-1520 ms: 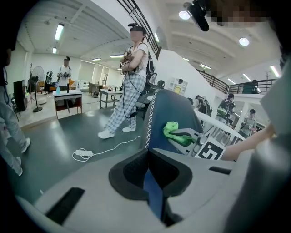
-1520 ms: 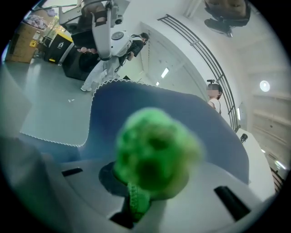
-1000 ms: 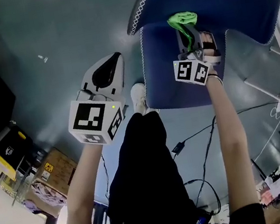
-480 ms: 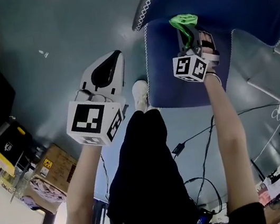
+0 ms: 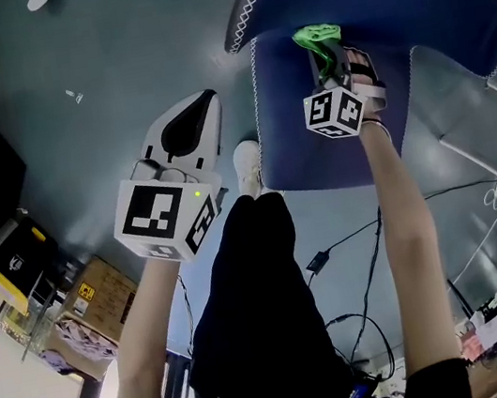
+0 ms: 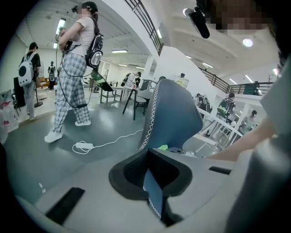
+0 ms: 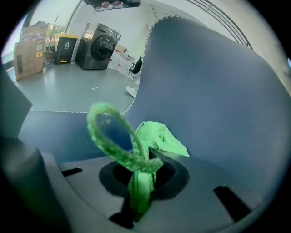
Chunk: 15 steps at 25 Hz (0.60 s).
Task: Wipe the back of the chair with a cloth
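Cloth [image 7: 157, 136], green and bunched, is clenched in the right tongs [image 7: 141, 179]. Its free end pokes just past their tips, seemingly against the chair back [image 7: 218, 91] rising ahead. The right arm is stretched forward, while the left tongs [image 5: 187, 130] hang closed and empty, well off to the left.

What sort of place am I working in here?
Probably a big open indoor workspace, perhaps a lab or office hall: tables and chairs stand on a grey floor, with a washing machine, a cardboard box and a power strip lying loose.
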Tool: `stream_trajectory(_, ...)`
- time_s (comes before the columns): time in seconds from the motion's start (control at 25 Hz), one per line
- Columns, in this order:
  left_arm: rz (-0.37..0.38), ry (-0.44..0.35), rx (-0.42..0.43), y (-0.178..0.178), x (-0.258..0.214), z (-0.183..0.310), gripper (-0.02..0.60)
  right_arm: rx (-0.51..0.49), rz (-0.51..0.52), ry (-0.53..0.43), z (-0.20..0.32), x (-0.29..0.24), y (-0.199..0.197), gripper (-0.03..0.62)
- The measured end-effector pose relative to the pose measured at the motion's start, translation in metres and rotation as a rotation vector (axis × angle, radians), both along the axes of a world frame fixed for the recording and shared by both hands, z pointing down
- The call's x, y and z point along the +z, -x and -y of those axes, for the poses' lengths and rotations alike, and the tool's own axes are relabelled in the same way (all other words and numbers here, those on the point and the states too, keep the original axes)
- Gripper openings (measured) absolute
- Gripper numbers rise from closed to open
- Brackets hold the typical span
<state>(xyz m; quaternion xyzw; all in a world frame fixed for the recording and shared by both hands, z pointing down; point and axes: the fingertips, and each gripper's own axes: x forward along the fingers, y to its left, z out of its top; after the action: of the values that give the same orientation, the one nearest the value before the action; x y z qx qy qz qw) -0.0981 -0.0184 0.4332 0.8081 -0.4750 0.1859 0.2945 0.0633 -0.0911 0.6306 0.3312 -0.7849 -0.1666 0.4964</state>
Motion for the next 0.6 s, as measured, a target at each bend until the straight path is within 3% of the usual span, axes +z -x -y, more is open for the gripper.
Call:
stream_trajectory(0.24,-0.003,-0.005,0.02,-0.01,-0.005,0.003,0.003,0.002,-0.008,0.113,-0.011,0.015,-0.006,0.054)
stream_trajectory(0.44,-0.008,-0.009,0.028,-0.017,-0.011,0.004,0.003,0.02,0.024,0.045,-0.018,-0.014,-0.012,0.054)
stream_trajectory(0.6,-0.018,-0.029,0.044,-0.033,-0.026,0.004,0.003,0.022,0.083,-0.072,-0.02,-0.07,-0.019,0.054)
